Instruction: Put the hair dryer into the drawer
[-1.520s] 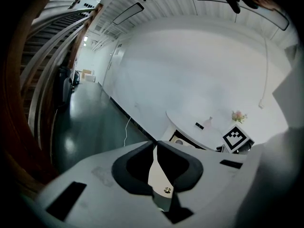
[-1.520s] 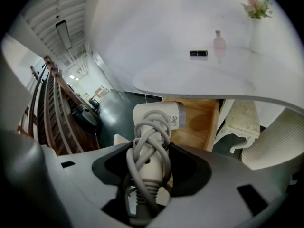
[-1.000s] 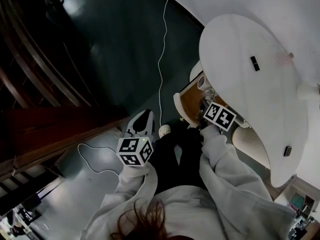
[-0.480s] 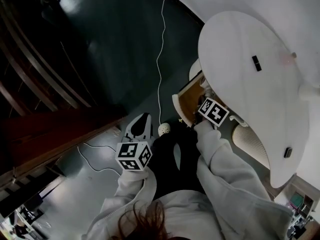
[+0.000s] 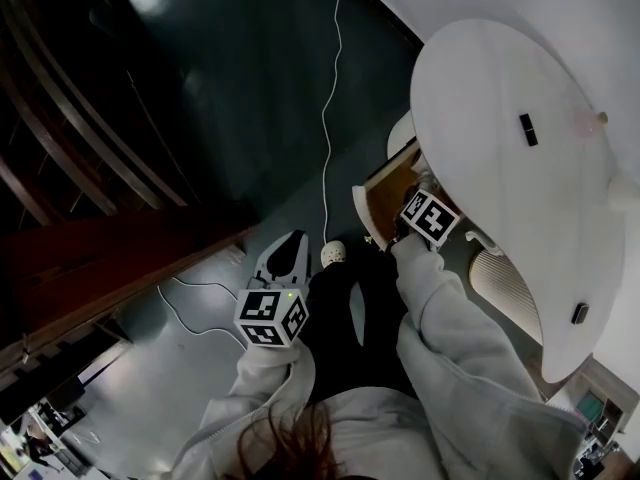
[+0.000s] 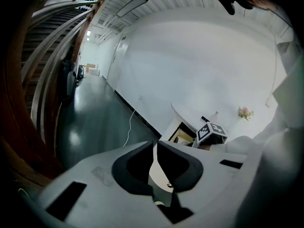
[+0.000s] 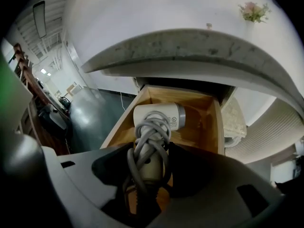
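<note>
The white hair dryer (image 7: pixel 156 118), its grey cord wound round the handle, hangs nose-first over the open wooden drawer (image 7: pixel 216 127). My right gripper (image 7: pixel 151 148) is shut on the corded handle. In the head view this gripper (image 5: pixel 415 200) sits at the drawer (image 5: pixel 378 203) under the round white table (image 5: pixel 500 168); its marker cube hides the dryer. My left gripper (image 5: pixel 290 243) hovers low over the dark floor, left of the drawer. In the left gripper view its jaws (image 6: pixel 155 144) stand together with nothing between them.
A white cable (image 5: pixel 325 118) runs across the dark floor to a small round white object (image 5: pixel 333 255) near the drawer. Wooden stair rails (image 5: pixel 100 168) fill the left. A ribbed white object (image 5: pixel 505 283) stands under the table. A small black item (image 5: pixel 528 128) lies on the tabletop.
My right gripper has sunk a little toward the drawer with the hair dryer in it. The left gripper has hardly moved.
</note>
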